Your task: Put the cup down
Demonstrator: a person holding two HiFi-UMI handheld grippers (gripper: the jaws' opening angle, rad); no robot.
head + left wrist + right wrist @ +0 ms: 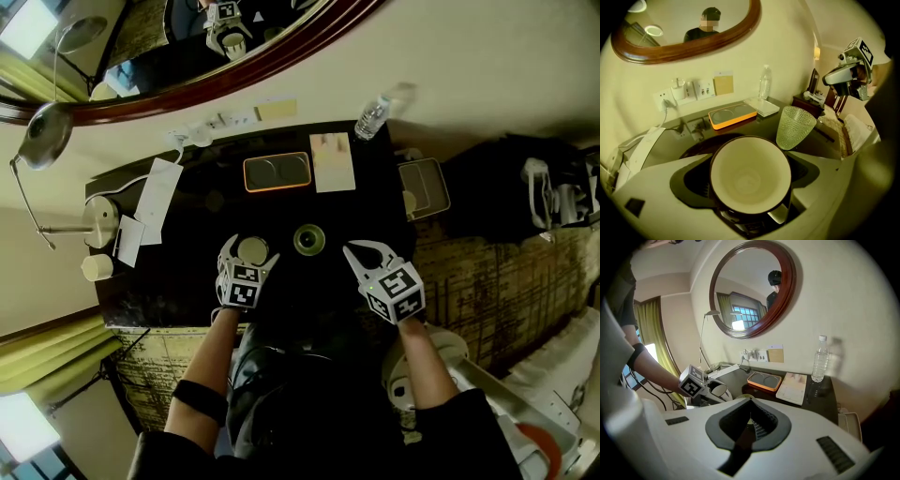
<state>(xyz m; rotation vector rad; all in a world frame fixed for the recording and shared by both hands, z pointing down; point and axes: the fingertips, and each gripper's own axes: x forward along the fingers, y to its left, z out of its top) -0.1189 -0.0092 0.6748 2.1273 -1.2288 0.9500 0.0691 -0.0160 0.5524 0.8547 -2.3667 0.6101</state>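
On dark desk (pixel 187 272) | cup (pixel 750 176) between parted left tongs (pixel 249 247) | bottle (pixel 371 116) label unreadable

No legible text, brand or number anywhere. Black-and-white square markers on left gripper (pixel 250 246) and right gripper (pixel 364 249): patterns only. Print on white leaflet (pixel 332 161) and label of clear plastic bottle (pixel 371 116) too small to read.

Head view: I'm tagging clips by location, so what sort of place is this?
Most likely a hotel room: a dark desk against the wall under a wood-framed mirror, with a water bottle and an orange tray set out as for a guest, and a desk lamp beside it.
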